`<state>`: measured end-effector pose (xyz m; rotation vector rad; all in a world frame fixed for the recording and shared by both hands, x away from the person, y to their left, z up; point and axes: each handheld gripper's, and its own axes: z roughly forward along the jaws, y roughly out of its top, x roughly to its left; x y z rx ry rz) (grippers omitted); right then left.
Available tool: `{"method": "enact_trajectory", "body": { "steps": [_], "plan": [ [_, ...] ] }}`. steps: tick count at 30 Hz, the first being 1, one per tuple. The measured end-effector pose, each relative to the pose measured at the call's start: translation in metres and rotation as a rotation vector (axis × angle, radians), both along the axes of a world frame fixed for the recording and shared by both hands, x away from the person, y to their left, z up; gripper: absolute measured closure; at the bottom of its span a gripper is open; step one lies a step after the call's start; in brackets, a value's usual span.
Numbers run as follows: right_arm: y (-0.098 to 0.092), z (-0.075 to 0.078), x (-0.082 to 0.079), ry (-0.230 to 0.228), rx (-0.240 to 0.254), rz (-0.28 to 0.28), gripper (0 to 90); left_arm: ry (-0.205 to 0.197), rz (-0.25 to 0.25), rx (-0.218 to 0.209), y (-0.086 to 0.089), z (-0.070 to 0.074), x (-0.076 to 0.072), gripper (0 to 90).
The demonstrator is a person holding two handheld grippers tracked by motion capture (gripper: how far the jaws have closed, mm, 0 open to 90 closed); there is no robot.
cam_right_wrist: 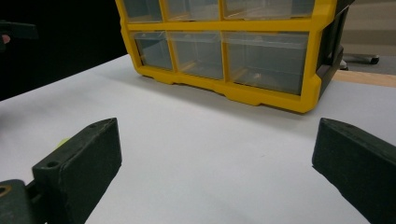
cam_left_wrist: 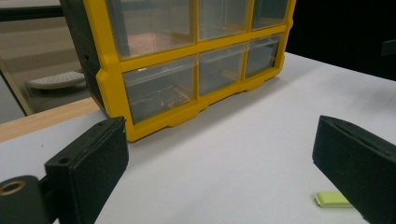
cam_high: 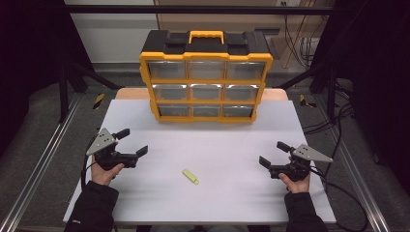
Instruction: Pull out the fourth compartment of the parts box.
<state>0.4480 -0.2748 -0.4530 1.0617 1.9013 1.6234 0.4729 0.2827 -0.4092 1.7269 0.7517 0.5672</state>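
Yellow drawer organizer [cam_high: 206, 77] upright at white table's [cam_high: 232, 150] far edge.

Yellow-and-black drawer cabinet [cam_high: 206, 77] (clear drawers), white table [cam_high: 232, 159], seemingly lime-yellow block [cam_high: 190, 177].

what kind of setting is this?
Likely a lab data-collection rig: a white table framed by metal rails, loose cables on the floor, and a yellow drawer organizer set up as a prop.

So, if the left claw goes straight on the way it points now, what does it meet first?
Probably the yellow drawer organizer, near its bottom drawers. The open left claw has bare table ahead; the small yellow-green piece lies off to the side.
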Motion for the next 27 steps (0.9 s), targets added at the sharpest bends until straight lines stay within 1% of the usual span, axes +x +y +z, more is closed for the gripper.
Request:
{"method": "enact_trajectory", "body": {
  "steps": [7, 17, 22, 24, 27],
  "plan": [
    [0.0, 0.0, 0.0, 0.0, -0.006, -0.001, 2.2, 0.01, 0.001, 0.017, -0.002, 0.003, 0.005, 3.6],
    [0.0, 0.0, 0.001, 0.002, -0.015, -0.005, 2.5, 0.003, -0.011, 0.063, -0.007, 0.009, 0.011, 3.8],
    [0.0, 0.0, 0.001, 0.0, -0.013, -0.004, 2.5, 0.002, -0.015, 0.095, -0.008, 0.014, 0.015, 3.6],
    [0.0, 0.0, 0.001, 0.002, -0.013, -0.003, 2.4, 0.002, -0.016, 0.097, -0.009, 0.015, 0.017, 3.7],
    [0.0, 0.0, 0.001, 0.001, -0.014, -0.004, 2.4, 0.002, -0.019, 0.119, -0.011, 0.018, 0.021, 3.4]
  ]
}}
